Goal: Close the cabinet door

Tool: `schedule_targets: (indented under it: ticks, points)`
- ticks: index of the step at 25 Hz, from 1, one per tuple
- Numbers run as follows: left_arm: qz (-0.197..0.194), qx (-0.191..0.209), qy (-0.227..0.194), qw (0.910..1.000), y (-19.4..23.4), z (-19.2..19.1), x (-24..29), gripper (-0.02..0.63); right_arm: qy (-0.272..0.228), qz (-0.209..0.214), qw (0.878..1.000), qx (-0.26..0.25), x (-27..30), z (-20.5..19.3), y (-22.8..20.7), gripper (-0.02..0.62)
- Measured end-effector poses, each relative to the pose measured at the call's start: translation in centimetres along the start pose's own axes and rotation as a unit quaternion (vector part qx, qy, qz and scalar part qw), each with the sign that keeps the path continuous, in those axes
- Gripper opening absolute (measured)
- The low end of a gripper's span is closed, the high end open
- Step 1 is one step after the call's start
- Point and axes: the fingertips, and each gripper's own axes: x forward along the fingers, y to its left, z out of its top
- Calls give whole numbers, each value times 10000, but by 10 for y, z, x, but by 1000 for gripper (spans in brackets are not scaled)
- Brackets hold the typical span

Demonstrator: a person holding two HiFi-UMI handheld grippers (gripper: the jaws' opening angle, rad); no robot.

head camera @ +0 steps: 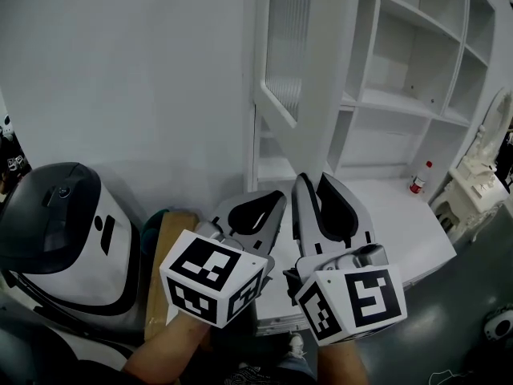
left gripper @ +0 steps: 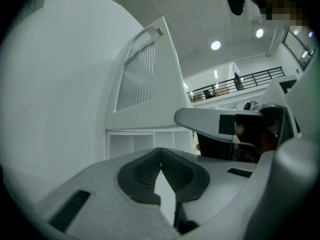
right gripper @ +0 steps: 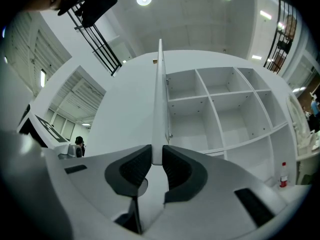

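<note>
The white cabinet door [head camera: 321, 79], with a ribbed glass panel [head camera: 287, 38], stands swung out from the open shelves [head camera: 401, 46]. My right gripper [head camera: 313, 179] holds the door's lower free edge. In the right gripper view the door [right gripper: 160, 99] runs edge-on between the dark pads [right gripper: 134, 166], which press on both its sides, so the right gripper [right gripper: 157, 154] is shut on it. My left gripper [head camera: 276, 195] hovers just left of it, near the door's outer face [left gripper: 150, 84]. In the left gripper view its jaws meet at the tip [left gripper: 161, 151] with nothing between them.
A white and dark grey machine [head camera: 64, 239] stands at the lower left beside a cardboard box [head camera: 164, 255]. A small red-capped bottle [head camera: 418, 177] sits on the cabinet's counter [head camera: 401, 223]. White ornate furniture [head camera: 481, 183] is at the right, and a plain wall [head camera: 120, 70] lies left of the door.
</note>
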Motion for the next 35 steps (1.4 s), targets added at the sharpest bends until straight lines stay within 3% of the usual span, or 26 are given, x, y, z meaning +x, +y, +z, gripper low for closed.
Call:
schedule_targets:
  ticks: [8,16,35]
  points:
    - [-113,349,-182,9992,-16,7,20,12,-25,125,9999,13,-3,1,-20,74]
    - [-341,-24,-245,9991,-35,10,45,12,-3,183,9998,64,-6,0,-52,74]
    - [-361,-176,-197,9990,-49,9,112,11,-39,445,9987,230,5,-5,-118,86]
